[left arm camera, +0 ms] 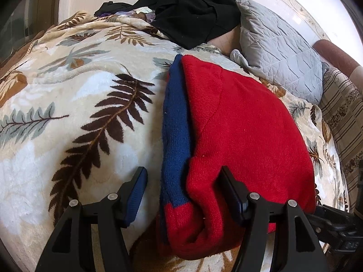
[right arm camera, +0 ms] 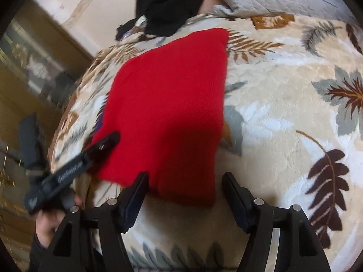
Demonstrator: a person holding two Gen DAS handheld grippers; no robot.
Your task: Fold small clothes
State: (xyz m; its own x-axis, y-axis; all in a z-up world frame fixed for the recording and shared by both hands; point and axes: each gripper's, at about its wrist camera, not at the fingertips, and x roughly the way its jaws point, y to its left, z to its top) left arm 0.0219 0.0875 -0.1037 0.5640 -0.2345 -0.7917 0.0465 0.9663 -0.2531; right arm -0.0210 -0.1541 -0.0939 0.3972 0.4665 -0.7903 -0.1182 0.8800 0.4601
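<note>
A folded red knit garment [left arm camera: 245, 122] with a blue strip [left arm camera: 175, 117] along its left side lies on the leaf-patterned blanket [left arm camera: 79, 104]. My left gripper [left arm camera: 183, 172] stands open astride the garment's near end. Its right finger [left arm camera: 229, 188] lies against the red fabric and its left finger [left arm camera: 137, 190] is over the blanket, apart from the blue edge. In the right wrist view the red garment [right arm camera: 172, 104] fills the centre. My right gripper [right arm camera: 185, 176] is open around its near corner, not pressing it. The left gripper [right arm camera: 104, 145] shows blurred at the garment's left edge, held by a hand [right arm camera: 50, 224].
A heap of black clothes [left arm camera: 192, 11] lies at the far end of the blanket, with a grey quilted pillow [left arm camera: 279, 52] to its right. Striped bedding [left arm camera: 340, 117] runs along the right side. A wooden cabinet [right arm camera: 22, 79] stands beyond the bed's left edge.
</note>
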